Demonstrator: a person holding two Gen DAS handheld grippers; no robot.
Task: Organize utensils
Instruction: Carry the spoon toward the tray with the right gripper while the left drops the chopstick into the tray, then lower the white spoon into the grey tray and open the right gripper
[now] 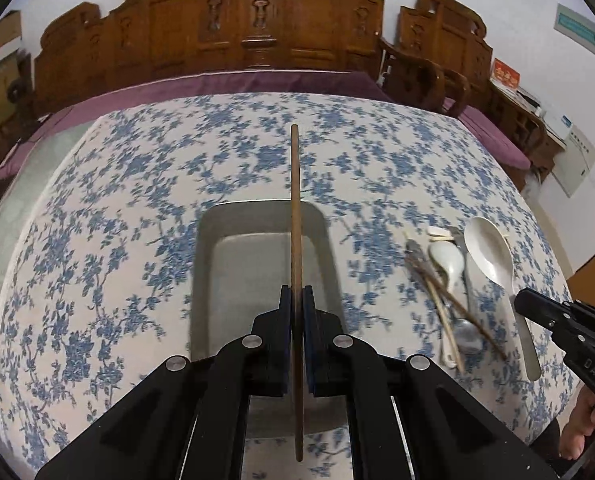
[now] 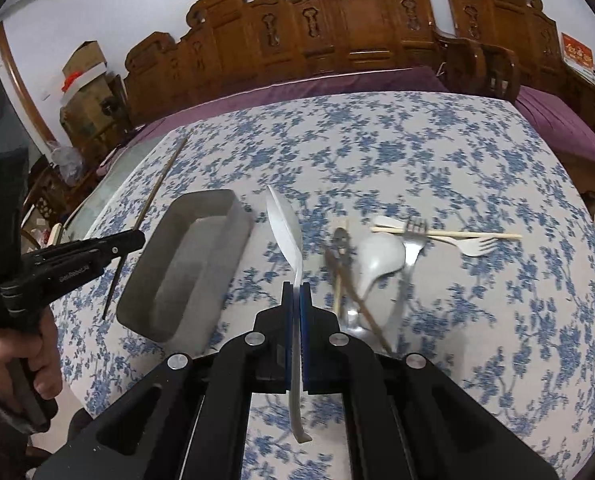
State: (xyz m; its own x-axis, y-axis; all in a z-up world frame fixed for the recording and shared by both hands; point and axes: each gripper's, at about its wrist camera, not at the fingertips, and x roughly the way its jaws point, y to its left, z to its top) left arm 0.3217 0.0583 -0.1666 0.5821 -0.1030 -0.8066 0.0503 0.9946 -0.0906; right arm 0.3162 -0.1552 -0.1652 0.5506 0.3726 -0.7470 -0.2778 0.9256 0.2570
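— Where is there room to pass?
— The far half of the flowered tablecloth (image 2: 437,152) is bare, upper centre and right in the right wrist view.
— What blocks the way?
— The grey tray (image 2: 185,268) at centre left, and the utensil pile (image 2: 377,268) just right of centre.
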